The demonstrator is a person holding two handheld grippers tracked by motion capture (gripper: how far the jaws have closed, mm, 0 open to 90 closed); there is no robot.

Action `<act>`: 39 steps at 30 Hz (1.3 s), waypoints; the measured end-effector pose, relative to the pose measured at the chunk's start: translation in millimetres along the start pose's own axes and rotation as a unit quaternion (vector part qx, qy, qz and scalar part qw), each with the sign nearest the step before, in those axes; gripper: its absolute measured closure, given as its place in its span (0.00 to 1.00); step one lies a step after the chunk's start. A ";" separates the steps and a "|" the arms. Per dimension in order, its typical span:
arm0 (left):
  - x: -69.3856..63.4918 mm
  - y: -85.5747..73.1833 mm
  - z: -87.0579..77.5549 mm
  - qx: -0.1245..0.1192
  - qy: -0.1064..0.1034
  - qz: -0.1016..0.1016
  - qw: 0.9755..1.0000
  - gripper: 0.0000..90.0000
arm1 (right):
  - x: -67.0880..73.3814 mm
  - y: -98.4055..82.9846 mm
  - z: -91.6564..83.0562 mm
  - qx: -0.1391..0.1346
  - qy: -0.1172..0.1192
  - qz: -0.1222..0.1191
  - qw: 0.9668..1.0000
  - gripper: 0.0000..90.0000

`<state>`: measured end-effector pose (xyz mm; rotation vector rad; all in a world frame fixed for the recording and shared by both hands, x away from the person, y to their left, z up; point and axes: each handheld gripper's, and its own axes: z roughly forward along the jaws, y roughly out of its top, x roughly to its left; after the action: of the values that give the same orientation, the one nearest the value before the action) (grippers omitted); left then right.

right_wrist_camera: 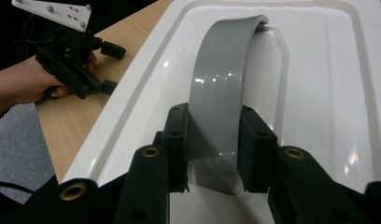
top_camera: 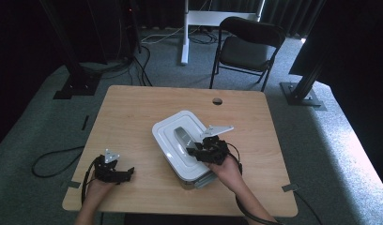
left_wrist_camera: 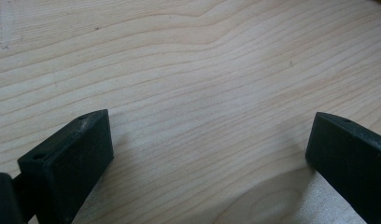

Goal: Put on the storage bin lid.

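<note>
A white lidded box (top_camera: 167,129) sits slantwise in the middle of the wooden table (top_camera: 133,112). An arched grey handle (top_camera: 182,138) runs along its lid. My right gripper (top_camera: 195,151) reaches over the box's near end. In the right gripper view its two black jaws press on either side of the grey handle (right_wrist_camera: 221,74) near its base, so my right gripper (right_wrist_camera: 213,135) is shut on it above the white lid (right_wrist_camera: 328,93). My left gripper (top_camera: 128,172) lies at the table's front left, a hand behind it. Its jaws stand wide apart over bare wood (left_wrist_camera: 179,56) with nothing between them (left_wrist_camera: 209,126).
A black folding chair (top_camera: 248,47) stands beyond the table's far edge, beside a white desk leg (top_camera: 185,33). A round cable hole (top_camera: 217,101) marks the table's far side. Black frame posts (top_camera: 304,79) and cables (top_camera: 53,164) lie on the carpet around it.
</note>
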<state>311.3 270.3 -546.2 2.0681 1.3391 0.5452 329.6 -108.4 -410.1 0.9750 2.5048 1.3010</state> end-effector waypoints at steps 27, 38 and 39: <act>0.0 0.0 0.1 0.000 0.000 0.000 1.000 0.01 | -3.0 -12.9 0.6 -0.003 0.036 0.013 0.999 0.63; 0.0 0.0 0.0 0.000 0.000 0.000 1.000 0.01 | -16.9 -4.5 -16.7 -0.042 0.036 0.032 0.998 0.30; 0.0 0.0 0.1 0.000 0.000 0.000 1.000 0.01 | -19.0 -2.7 -18.7 -0.046 0.039 0.040 0.997 0.26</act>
<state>311.3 270.3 -546.2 2.0677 1.3391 0.5454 335.3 -133.8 -403.7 1.0330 2.4606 1.4911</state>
